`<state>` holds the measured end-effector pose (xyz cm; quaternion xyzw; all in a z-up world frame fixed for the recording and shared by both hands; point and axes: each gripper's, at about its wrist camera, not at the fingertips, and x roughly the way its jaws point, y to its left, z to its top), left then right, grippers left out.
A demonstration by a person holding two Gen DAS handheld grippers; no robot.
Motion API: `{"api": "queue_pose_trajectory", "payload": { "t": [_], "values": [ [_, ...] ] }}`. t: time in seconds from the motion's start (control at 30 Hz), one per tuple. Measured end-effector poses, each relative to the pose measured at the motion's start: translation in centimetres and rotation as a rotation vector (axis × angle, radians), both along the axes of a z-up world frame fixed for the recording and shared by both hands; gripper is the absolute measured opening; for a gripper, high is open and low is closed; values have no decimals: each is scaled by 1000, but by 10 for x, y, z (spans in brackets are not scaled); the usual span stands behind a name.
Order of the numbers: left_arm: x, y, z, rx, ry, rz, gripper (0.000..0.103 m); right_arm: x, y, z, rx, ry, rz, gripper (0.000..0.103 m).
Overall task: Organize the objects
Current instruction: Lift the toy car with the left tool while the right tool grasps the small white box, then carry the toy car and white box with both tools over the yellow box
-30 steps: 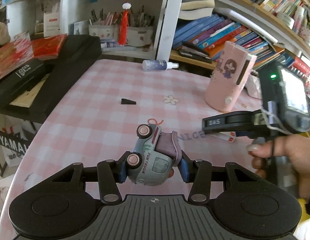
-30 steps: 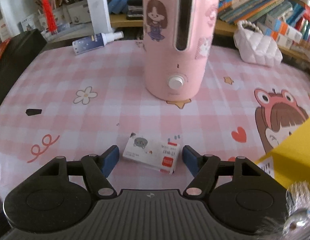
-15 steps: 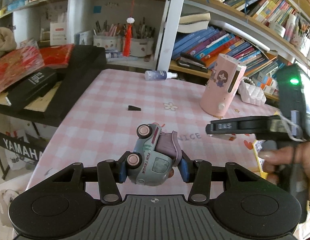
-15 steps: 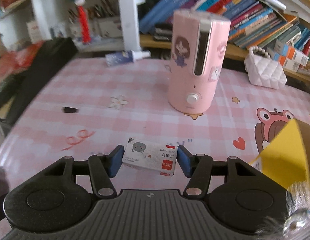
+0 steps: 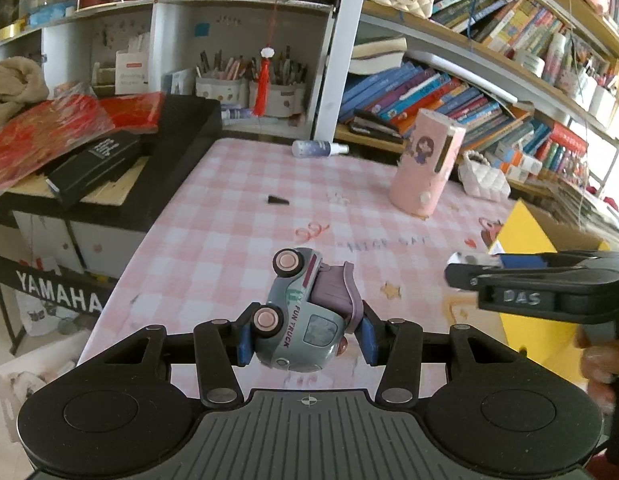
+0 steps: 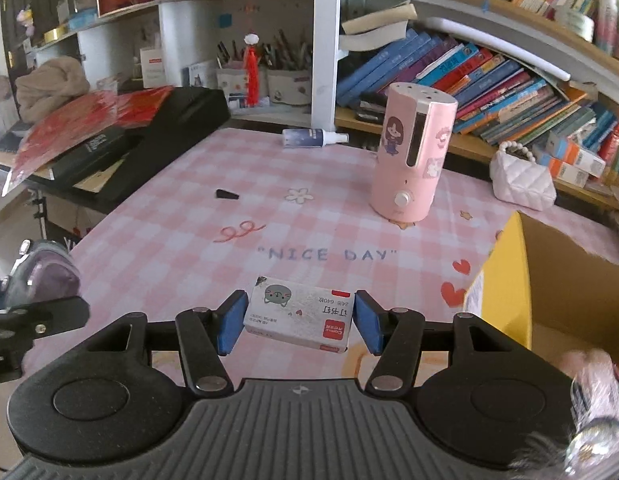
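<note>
Both loads are being carried above the pink checked table (image 6: 157,216) toward the yellow cardboard box (image 6: 505,280), judged the destination; each should be kept level and released only once it is over the opening. The left gripper (image 5: 305,338) is clamping the toy truck (image 5: 299,320), which is lying tipped on its side between the pads, wheels facing left. The right gripper (image 6: 295,320) is pinching the staple box (image 6: 299,318) by its short ends, jaws closed to the box's length, the cardboard box just beside it on the right.
</note>
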<state>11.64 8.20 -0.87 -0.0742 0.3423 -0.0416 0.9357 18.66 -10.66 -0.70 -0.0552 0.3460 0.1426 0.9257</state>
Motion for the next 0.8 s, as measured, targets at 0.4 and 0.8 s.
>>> {"api": "queue_pose_trajectory", "payload": {
  "t": [0.4, 0.8],
  "values": [
    [-63, 9, 5, -5, -10, -21, 47, -80, 8, 9, 21, -12, -20, 55],
    [-113, -5, 2, 14, 11, -126, 47, -150, -12, -4, 47, 31, -132, 55]
  ]
}}
